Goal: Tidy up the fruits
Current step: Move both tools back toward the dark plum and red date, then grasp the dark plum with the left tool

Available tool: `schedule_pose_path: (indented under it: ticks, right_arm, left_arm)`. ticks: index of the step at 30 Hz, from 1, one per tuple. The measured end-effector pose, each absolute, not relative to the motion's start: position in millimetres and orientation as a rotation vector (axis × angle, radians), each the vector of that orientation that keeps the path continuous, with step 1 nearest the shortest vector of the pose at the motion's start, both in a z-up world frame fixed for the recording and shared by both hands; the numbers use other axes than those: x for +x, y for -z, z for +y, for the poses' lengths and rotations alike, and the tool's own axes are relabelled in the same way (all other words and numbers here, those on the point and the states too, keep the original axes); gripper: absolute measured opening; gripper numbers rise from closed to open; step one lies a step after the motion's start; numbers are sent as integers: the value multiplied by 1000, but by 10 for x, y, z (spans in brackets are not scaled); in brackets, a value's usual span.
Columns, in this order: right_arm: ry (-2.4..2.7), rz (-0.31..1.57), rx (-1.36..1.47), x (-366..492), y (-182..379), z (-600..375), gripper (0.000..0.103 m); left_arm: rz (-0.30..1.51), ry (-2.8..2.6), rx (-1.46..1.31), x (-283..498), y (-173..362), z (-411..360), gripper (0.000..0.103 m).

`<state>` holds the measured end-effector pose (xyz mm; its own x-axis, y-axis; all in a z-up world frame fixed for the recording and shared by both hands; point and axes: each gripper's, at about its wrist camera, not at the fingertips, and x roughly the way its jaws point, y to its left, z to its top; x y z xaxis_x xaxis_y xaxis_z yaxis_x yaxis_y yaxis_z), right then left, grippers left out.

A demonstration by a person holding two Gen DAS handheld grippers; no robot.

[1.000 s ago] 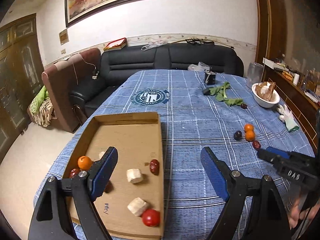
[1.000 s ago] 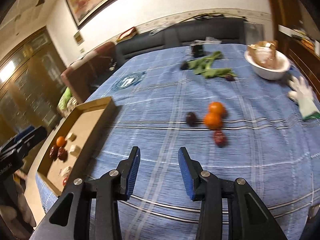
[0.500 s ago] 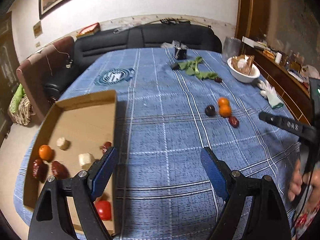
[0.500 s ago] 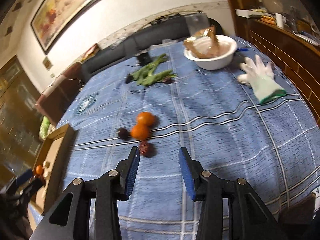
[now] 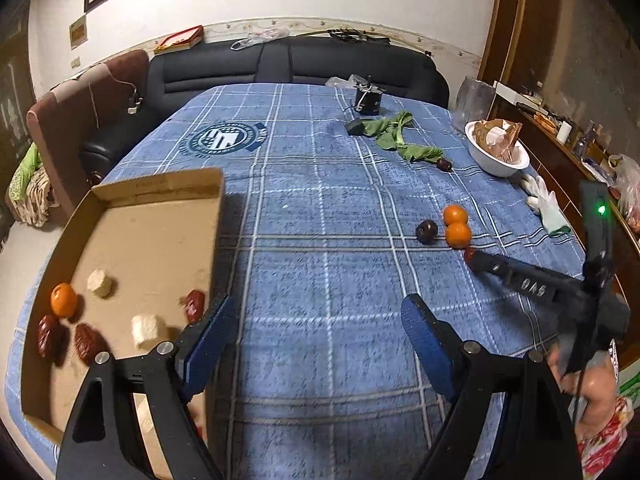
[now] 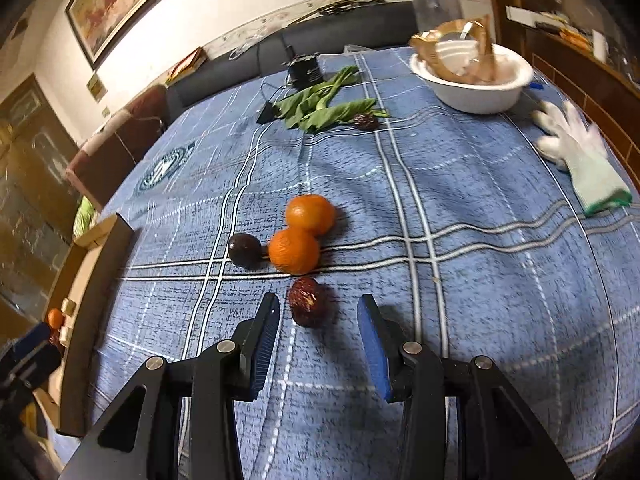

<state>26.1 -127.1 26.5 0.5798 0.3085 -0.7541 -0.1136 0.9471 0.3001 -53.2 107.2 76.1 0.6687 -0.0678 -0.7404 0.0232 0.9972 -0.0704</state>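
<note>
The right gripper [image 6: 318, 338] had swung down over the red date [image 6: 307, 301], which lay on the tablecloth [image 6: 460, 288] just beyond its parted, empty jaws; it needed to straddle the date squarely before closing.

Two handheld grippers, each a black plastic frame with triangular cut-outs and silver pivot screws. The left gripper [image 5: 316, 320] and the right gripper [image 6: 318, 320] both carry ribbed blue finger pads [image 6: 266, 344]. The right one's body shows white embossed lettering and a small green light. Beneath it, a floral red sleeve [image 5: 604, 440].
</note>
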Motion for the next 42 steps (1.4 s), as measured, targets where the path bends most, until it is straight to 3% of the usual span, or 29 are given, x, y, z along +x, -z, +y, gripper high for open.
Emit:
schedule_pose_path:
  ticks: [7,11,21,28,37,39,41,42]
  right_arm:
    - [-239,911,137,311,-217,-1152,42]
    - [-243,901,103,299,-209,-1131,33]
    - [-240,898,81,194,-199,-1190,31]
    - [-255,906,105,195,-194,-1209,32]
    - [-245,901,83,174,-199,-1180,32]
    - [-246,898,84,168,-201,-1181,32]
    - [-249,892,89,151,-218,-1182,29]
    - [-250,885,89,139,-231,-1179,28]
  left_arm:
    - [870,103,-17,-135,-584,747,84]
    - [931,161,-19,127,-434,531,84]
    - [944,238,-8,569,-261,236,83]
    - [955,280,31,696,-156,149,52]
    - [953,288,23,771,-119,61,52]
    - [946,292,57,746,-116,7,42]
    - [947,328,59,717,-130,-20,20]
    - [951,339,60,703,-139,-37,20]
